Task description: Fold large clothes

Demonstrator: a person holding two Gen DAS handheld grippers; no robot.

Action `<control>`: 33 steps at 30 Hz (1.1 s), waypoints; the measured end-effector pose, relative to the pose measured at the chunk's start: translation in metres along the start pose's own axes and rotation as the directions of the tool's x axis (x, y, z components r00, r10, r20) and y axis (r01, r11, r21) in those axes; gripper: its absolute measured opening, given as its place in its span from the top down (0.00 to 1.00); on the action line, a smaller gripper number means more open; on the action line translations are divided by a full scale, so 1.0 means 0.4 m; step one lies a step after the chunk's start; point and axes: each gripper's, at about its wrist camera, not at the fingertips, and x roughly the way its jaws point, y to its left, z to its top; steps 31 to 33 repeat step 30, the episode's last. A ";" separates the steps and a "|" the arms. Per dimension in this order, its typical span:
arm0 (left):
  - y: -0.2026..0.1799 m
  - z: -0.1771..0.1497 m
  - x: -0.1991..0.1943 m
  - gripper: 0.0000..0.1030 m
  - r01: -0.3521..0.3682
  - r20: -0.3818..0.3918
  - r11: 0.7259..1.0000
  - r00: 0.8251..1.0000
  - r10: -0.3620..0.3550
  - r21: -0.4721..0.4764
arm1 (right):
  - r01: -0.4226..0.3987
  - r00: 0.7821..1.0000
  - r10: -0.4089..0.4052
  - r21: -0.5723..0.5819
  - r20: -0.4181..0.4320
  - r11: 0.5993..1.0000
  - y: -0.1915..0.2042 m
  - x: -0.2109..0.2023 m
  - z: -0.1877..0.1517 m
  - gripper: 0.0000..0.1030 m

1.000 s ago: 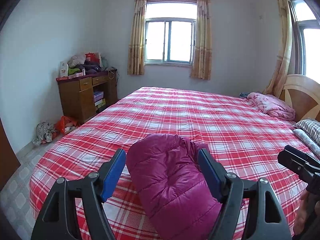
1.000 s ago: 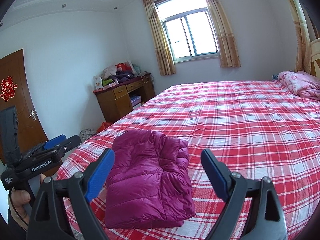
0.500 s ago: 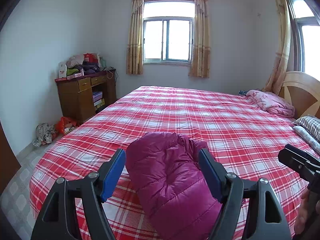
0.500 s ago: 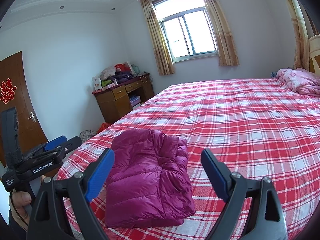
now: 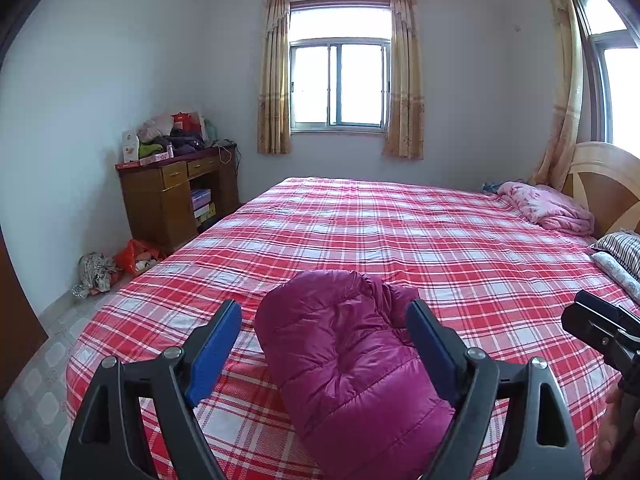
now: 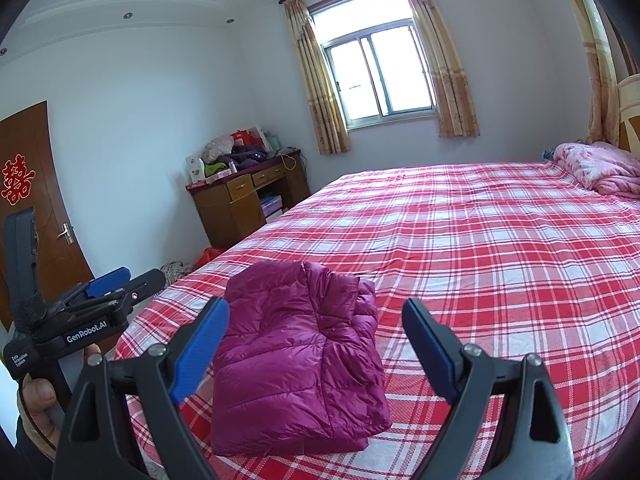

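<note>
The magenta puffer jacket (image 6: 296, 356) sits folded into a compact bundle on the red plaid bed (image 5: 440, 248), near the foot-end corner. The left gripper (image 5: 324, 340) hovers low over it, its blue-padded fingers (image 5: 216, 352) opening right now — the jacket lies in the gap between them, and the pads aren't pressing on it. The right gripper (image 6: 316, 344) hangs just behind the bundle, its fingers (image 6: 428, 348) spread wide and holding nothing. Across the bed, a pink quilt (image 5: 548, 208) is heaped by the wooden headboard (image 5: 608, 176) — well apart from the jacket. A cluttered desk (image 6: 244, 200) stands against the far wall.
</note>
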 end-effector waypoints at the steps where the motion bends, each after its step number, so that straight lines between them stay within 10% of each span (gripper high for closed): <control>1: 0.001 0.001 -0.003 0.17 -0.003 0.007 1.000 1.000 0.003 -0.003 | -0.001 1.000 0.001 -0.002 0.003 1.000 0.001 -0.003 0.001 0.12; 33: 0.017 -0.007 -0.003 0.14 -0.033 0.064 0.999 0.997 0.033 -0.011 | -0.010 1.000 0.010 -0.018 0.007 1.000 0.007 -0.012 -0.006 0.10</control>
